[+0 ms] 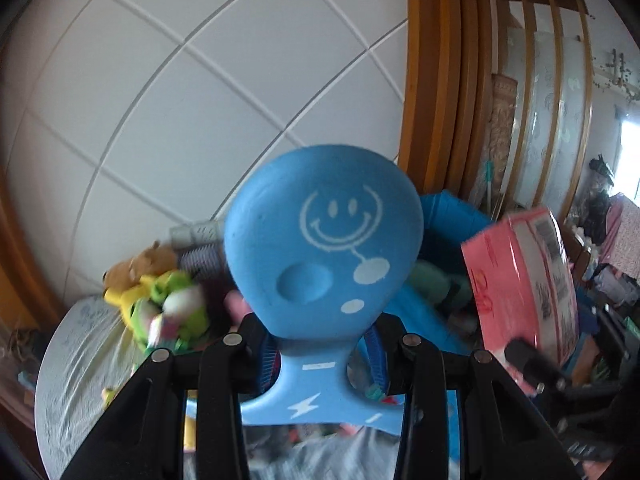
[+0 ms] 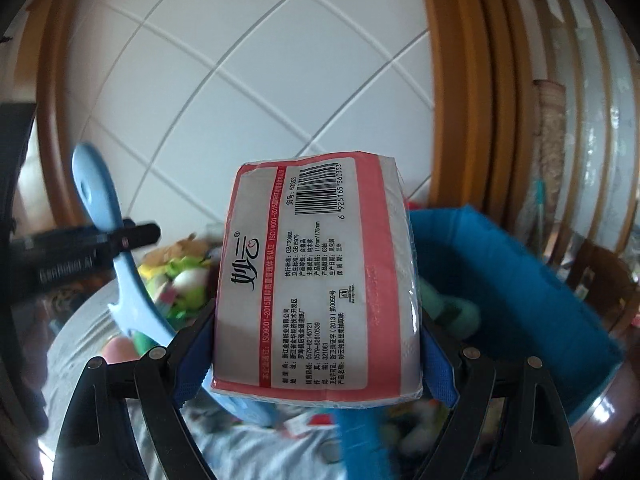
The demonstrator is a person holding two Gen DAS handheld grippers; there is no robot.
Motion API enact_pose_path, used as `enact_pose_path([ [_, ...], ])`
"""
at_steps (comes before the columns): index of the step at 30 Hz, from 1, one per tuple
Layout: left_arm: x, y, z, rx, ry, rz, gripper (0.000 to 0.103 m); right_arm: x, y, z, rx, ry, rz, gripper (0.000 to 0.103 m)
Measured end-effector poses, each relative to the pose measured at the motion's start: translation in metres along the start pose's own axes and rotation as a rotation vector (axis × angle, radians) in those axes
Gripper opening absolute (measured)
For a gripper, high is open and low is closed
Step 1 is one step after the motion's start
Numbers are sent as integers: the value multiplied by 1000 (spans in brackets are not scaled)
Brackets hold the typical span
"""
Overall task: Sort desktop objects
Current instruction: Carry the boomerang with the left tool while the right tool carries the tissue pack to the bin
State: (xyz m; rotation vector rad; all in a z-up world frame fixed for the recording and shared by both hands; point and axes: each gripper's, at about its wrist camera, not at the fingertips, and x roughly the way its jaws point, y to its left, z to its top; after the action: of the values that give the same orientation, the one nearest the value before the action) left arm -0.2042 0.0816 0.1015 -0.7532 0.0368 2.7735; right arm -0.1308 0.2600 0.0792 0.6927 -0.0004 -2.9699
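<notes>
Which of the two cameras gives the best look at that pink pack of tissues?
The right wrist view: the pink tissue pack fills the middle, label and barcode sharp, clamped in the right claw. The left wrist view shows the same pack only at its right edge, blurred and at an angle.

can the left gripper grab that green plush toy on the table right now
Probably not. The left gripper is shut on the blue smiley paddle, so its fingers are occupied. The green plush toy lies uncovered, ahead and to the left.
</notes>
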Motion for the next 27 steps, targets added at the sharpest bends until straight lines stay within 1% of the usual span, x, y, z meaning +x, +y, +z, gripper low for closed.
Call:
enact_pose_path([
  [3,9,-41,42,0,-39,-26,38,-4,-40,17,-13,-21,-34,88],
  [7,17,-95,85,6,-105,-22,38,-4,-97,39,-47,-35,-57,88],
  [9,29,-126,99,9,-107,-31,38,1,-127,47,-73,-18,-68,88],
  [11,49,-155,102,5,-86,-32,38,9,-153,50,-93,5,-77,88],
  [14,88,-188,86,4,-14,-26,38,32,-192,44,-97,49,-85,88],
  [17,126,-217,56,10,90,-25,38,58,-225,30,-96,107,-72,88],
  [19,145,-234,33,19,143,-18,37,76,-244,20,-101,136,-55,88],
  [20,150,-242,22,41,142,15,37,87,-256,14,-104,153,-44,88],
  [23,151,-259,0,90,123,87,37,100,-261,-3,-123,189,-19,88],
  [25,149,-272,-7,123,109,119,38,106,-263,-13,-132,207,-9,88],
  [27,148,-285,-8,143,90,140,38,109,-268,-19,-129,216,0,88],
])
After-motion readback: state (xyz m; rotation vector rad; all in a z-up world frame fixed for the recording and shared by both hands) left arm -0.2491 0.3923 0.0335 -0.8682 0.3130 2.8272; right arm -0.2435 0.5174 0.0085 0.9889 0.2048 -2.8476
